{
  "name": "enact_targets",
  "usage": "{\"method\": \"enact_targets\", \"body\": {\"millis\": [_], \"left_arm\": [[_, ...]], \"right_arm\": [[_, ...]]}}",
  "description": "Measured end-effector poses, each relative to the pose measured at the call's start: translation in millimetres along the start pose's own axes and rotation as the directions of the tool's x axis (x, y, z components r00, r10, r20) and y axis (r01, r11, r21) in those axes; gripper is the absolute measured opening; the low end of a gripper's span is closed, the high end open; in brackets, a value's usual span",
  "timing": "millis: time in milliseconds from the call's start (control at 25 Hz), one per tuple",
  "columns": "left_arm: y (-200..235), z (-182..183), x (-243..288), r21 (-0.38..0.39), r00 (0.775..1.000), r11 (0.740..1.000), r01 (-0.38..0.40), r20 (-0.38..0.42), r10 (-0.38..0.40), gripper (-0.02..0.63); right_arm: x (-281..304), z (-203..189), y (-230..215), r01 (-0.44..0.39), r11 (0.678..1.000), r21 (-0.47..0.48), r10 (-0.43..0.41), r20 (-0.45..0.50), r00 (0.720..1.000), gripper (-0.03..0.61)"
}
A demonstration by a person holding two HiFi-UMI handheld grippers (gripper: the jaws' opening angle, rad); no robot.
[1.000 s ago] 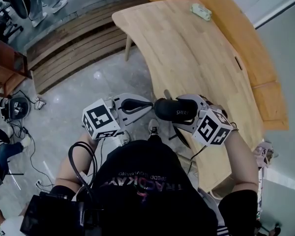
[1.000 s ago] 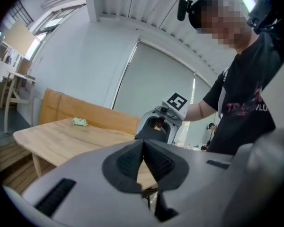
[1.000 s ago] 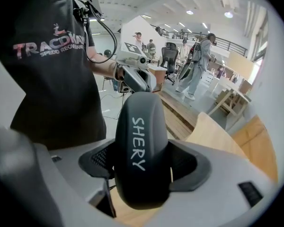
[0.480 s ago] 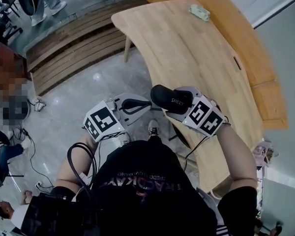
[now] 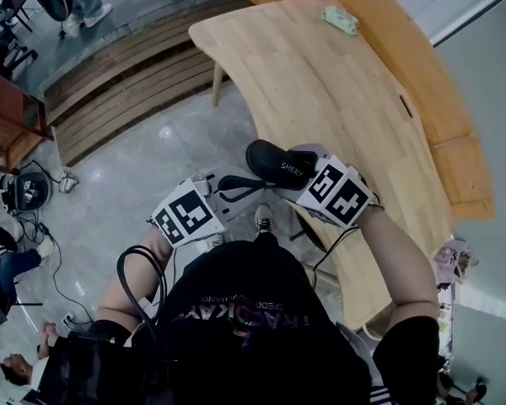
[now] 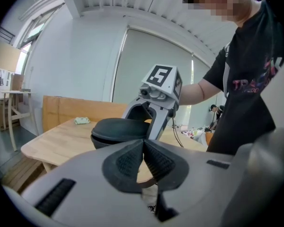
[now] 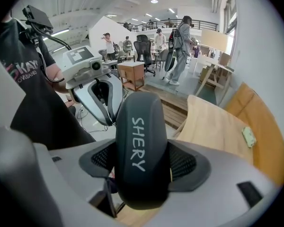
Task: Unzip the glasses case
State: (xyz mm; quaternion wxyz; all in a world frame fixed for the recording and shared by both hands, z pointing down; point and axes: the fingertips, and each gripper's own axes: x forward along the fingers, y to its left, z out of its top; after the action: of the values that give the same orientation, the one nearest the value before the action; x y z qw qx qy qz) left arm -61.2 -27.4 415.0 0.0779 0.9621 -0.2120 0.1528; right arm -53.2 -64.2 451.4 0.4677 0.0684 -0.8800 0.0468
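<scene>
Glasses case (image 5: pixel 278 165), black with SHERY printed on its lid, is not on the table (image 5: pixel 346 91). It is held in the air just by the curved table edge nearest me. My right tool (image 7: pixel 143 161) pinches it across its width, with the jaws spread wide and both pads pressed to its sides. My left tool (image 6: pixel 143 156) is pressed together with nothing between the pads. Its tip sits just beside the case's free end, and I cannot tell whether it touches. The case is closed.
</scene>
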Motion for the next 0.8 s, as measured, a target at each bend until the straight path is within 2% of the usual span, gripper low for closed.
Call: {"method": "enact_targets", "body": {"millis": [480, 640, 800], "left_arm": [[-8, -14, 11, 0.072, 0.996, 0.997, -0.009, -0.09, 0.015, 0.015], [-10, -16, 11, 0.066, 0.996, 0.998, -0.014, -0.092, 0.02, 0.015], [-13, -12, 6, 0.085, 0.998, 0.996, -0.014, -0.067, 0.02, 0.015]], "right_arm": [[14, 3, 4, 0.02, 0.999, -0.05, -0.023, -0.055, 0.998, 0.341], [15, 1, 6, 0.017, 0.998, -0.055, -0.02, -0.058, 0.998, 0.341], [12, -1, 11, -0.007, 1.0, -0.009, 0.006, -0.031, 0.999, 0.341]]}}
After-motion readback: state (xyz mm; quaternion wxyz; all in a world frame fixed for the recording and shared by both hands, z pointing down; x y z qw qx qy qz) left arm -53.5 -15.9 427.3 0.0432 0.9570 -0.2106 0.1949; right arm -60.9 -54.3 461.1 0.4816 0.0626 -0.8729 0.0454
